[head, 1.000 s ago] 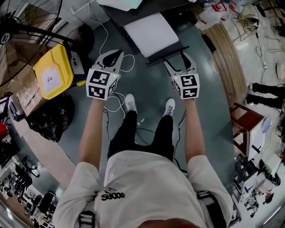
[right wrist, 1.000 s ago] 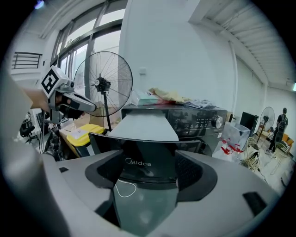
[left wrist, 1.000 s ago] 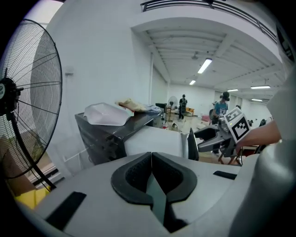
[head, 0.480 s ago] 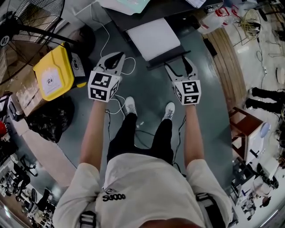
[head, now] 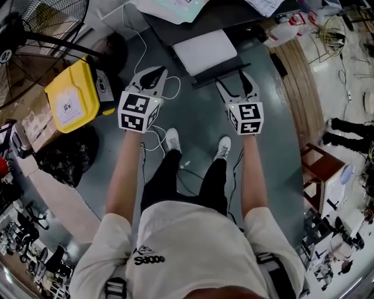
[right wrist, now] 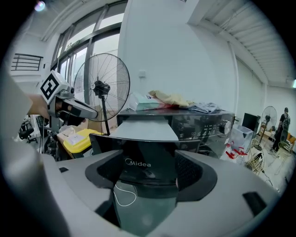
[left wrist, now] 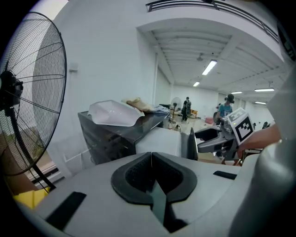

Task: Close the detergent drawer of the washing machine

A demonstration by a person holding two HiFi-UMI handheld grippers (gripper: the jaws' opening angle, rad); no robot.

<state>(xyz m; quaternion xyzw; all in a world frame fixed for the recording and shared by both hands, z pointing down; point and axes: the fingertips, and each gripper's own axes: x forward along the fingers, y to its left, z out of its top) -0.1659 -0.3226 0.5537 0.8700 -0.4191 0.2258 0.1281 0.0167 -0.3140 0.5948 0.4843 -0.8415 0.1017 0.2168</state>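
1. Position of the operator. The person is standing on the grey floor (head: pixel 198 117) and facing the washing machine (head: pixel 228 17), which is sitting at 12 o'clock in the head view. Crumpled cloths (right wrist: pixel 172 98) are lying on its top.

2. Detergent drawer. The detergent drawer (head: pixel 204 51) is standing pulled out of the machine toward the person, with its pale top surface showing. Its dark front panel (head: pixel 217 75) is running across the drawer's near end.

3. Left gripper. The left gripper (head: pixel 153 73) is being held at 11 o'clock from the person, apart from the drawer and off its left side. Its jaws are pressing together with nothing between them (the left gripper view is showing the two pads (left wrist: pixel 138 173) meeting along a single seam). In that view the drawer (left wrist: pixel 159 141) is lying at 12 o'clock beyond the tips.

4. Right gripper. The right gripper (head: pixel 236 84) is being held at 1 o'clock from the person, just in front of the panel's right end. Its jaws are standing apart and gripping nothing. The right gripper view is framing the panel (right wrist: pixel 138 164), which carries "Midea" lettering, in the gap between them. Whether either jaw is touching the panel cannot be told.

5. Surroundings. A yellow bin (head: pixel 69 96) is sitting at 10 o'clock, a standing fan (head: pixel 35 23) at 11 o'clock, and a white cable (head: pixel 165 89) is trailing across the floor beside the left gripper.
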